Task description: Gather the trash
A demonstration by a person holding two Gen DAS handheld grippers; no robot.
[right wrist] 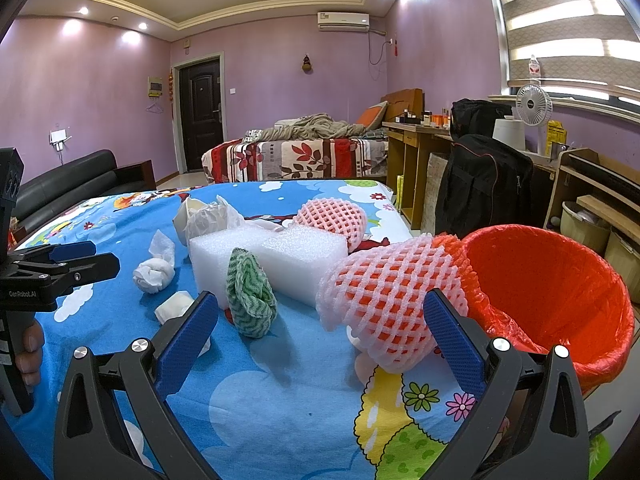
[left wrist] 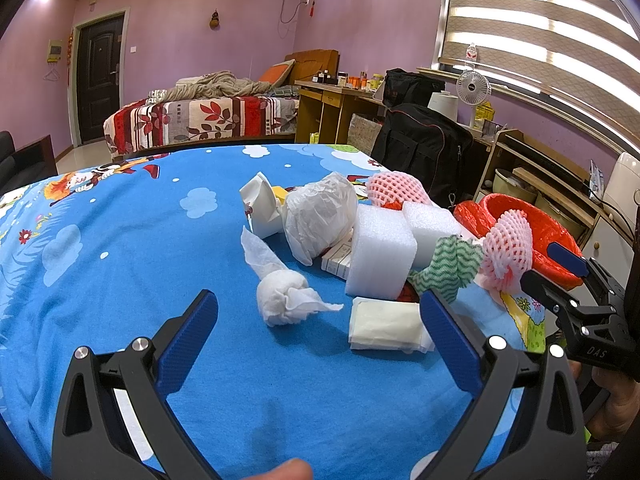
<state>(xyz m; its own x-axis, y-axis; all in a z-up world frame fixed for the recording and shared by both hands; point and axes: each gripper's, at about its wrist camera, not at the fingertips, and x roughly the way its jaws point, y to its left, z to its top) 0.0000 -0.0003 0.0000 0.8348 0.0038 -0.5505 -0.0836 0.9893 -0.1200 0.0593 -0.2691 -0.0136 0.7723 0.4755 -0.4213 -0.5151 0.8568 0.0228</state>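
Trash lies on a blue cartoon tablecloth (left wrist: pixel 120 280). A knotted white tissue ball (left wrist: pixel 282 298) sits just ahead of my open, empty left gripper (left wrist: pixel 318 320). A folded white tissue pack (left wrist: pixel 384 326) lies by its right finger. Behind are white foam blocks (left wrist: pixel 380 256), a green zigzag cloth (right wrist: pixel 250 294), a crumpled white bag (left wrist: pixel 320 216) and a pink foam fruit net (right wrist: pixel 380 300). My right gripper (right wrist: pixel 320 316) is open and empty, the pink net touching its right finger. A bin with a red liner (right wrist: pixel 552 292) stands at the table's right edge.
A second pink net (right wrist: pixel 336 216) and a white paper cup (left wrist: pixel 262 200) lie further back. A black bag on a chair (right wrist: pixel 480 188), wooden shelves and a bed (right wrist: pixel 296 156) stand beyond the table. A black sofa (right wrist: pixel 68 184) is at left.
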